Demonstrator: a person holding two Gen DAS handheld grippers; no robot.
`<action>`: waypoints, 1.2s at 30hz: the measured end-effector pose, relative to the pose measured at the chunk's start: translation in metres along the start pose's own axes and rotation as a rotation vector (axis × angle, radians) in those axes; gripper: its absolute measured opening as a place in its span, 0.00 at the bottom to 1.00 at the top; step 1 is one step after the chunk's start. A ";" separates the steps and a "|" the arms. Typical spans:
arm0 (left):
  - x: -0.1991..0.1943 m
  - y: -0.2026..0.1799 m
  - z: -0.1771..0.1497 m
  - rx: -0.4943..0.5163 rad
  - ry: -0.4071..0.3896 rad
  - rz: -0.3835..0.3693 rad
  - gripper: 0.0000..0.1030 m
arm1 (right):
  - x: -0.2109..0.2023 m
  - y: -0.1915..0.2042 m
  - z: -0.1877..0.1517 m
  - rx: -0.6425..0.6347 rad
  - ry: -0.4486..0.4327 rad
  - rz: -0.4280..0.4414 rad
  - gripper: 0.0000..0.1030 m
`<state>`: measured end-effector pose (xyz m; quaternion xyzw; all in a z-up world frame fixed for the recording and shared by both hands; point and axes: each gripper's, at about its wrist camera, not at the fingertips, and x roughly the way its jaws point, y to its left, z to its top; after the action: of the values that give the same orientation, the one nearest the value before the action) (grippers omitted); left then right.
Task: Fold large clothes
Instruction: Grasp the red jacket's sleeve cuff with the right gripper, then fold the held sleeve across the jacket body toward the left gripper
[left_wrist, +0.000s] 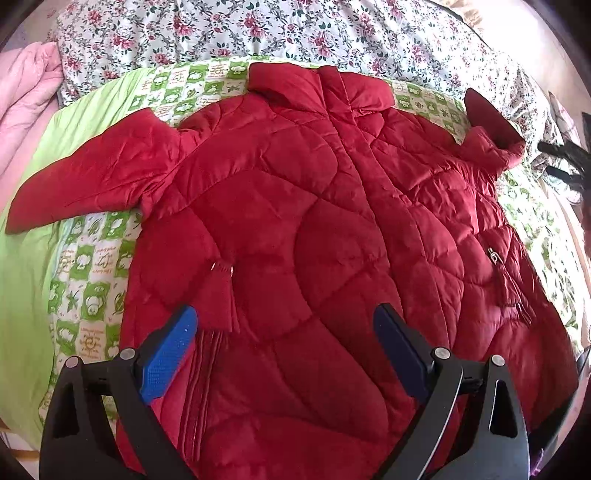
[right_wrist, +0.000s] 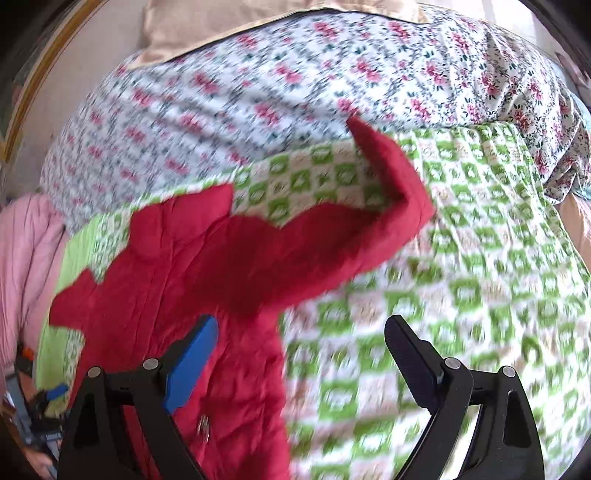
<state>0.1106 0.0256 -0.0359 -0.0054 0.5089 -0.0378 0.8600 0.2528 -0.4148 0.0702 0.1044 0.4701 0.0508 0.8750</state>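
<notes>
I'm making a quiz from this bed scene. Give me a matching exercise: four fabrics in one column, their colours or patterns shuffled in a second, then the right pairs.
Things:
1. quilted jacket
2. checked sheet under the jacket
3. bedspread beyond the jacket
4. bunched blanket at the left edge

Looks:
A. white with pink flowers
B. plain pink
C. red
D. green and white squares

Pairs: 1-C, 2-D, 3-A, 4-B

Bed (left_wrist: 332, 33), green quilt (left_wrist: 26, 280), red jacket (left_wrist: 295, 221)
</notes>
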 end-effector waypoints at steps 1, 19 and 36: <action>0.002 -0.001 0.003 0.007 -0.004 0.000 0.94 | 0.005 -0.003 0.007 0.004 -0.006 -0.015 0.89; 0.028 -0.018 0.033 0.103 0.019 0.005 0.94 | 0.111 -0.051 0.094 0.000 -0.013 -0.242 0.14; 0.018 0.022 0.030 -0.042 0.026 -0.057 0.94 | 0.068 0.151 0.030 -0.389 -0.104 0.203 0.12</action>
<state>0.1463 0.0455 -0.0382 -0.0373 0.5205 -0.0518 0.8515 0.3166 -0.2590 0.0658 -0.0171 0.3927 0.2228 0.8921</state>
